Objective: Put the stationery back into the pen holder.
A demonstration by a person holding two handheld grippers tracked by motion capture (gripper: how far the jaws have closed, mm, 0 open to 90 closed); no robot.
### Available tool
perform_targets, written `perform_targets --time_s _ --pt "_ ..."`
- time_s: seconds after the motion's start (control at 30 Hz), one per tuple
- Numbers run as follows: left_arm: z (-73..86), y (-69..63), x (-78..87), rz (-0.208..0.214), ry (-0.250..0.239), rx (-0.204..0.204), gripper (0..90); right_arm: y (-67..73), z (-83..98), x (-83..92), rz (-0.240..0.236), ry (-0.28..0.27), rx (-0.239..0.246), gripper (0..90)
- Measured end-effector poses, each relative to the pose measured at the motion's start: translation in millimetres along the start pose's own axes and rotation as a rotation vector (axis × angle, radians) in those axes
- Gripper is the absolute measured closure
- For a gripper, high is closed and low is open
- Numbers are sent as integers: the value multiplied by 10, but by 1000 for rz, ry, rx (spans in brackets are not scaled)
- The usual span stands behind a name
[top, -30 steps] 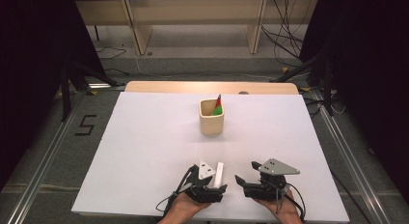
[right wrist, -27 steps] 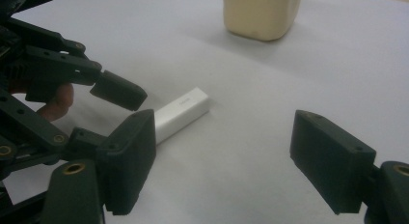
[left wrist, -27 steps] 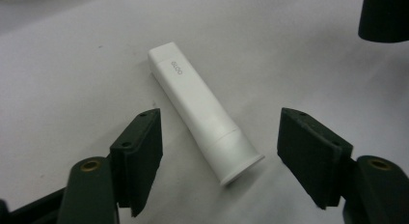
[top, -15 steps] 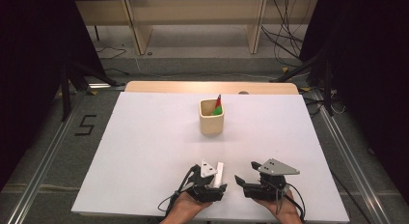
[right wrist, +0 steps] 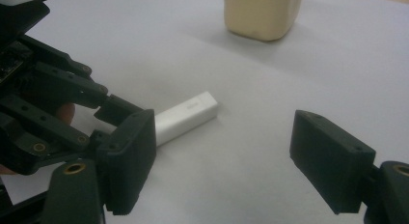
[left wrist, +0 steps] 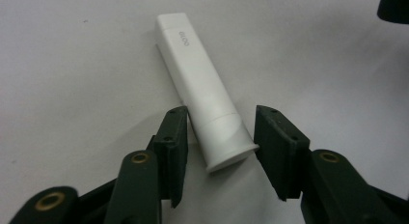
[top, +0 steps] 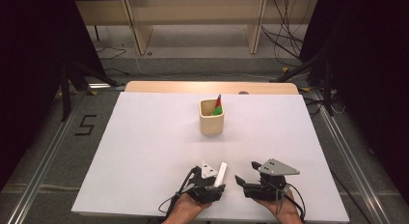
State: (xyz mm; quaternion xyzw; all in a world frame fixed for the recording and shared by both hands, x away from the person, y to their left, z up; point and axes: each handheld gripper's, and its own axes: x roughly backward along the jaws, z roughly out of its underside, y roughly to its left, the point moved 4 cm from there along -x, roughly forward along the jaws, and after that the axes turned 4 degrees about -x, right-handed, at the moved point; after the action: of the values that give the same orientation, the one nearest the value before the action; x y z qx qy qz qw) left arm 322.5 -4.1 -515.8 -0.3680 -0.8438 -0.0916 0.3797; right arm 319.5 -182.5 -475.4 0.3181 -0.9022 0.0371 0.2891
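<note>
Closing in now: left gripper (left wrist: 222,142) jaws narrower than a second ago, white tube (left wrist: 202,93) lying between them, cap end nearest us. Left pad just at tube's side, right pad beside cap rim; we cannot tell firm contact, so no clamp yet. Tube flat on white table (top: 144,151), near front edge. Right gripper (right wrist: 222,166) jaws wide apart, nothing between, just beside tube. Beige pen cup (top: 211,119) well beyond, mid-table, holding red and green pens.

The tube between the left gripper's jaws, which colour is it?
White; the long plastic tube shows best in the left gripper view.
</note>
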Motion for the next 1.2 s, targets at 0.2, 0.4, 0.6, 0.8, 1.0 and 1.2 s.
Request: perform_targets --time_s 0.2,0.4,0.6,0.8,1.0,1.2 --pt "1 47 7 18 -4 37 643 4 1 -2 0 1 -1 256" --pt "-13 99 7 53 -9 48 646 4 -2 6 -3 0 -2 255" --pt "-59 165 49 96 -10 42 648 6 -5 12 -6 -4 0 255" --pt "-87 230 86 128 0 44 649 10 -7 11 -9 -6 1 256" --pt "-106 268 107 151 2 48 649 11 -8 12 -11 -9 1 256" --pt "-135 300 144 173 3 56 649 17 -4 7 -17 -3 5 256"
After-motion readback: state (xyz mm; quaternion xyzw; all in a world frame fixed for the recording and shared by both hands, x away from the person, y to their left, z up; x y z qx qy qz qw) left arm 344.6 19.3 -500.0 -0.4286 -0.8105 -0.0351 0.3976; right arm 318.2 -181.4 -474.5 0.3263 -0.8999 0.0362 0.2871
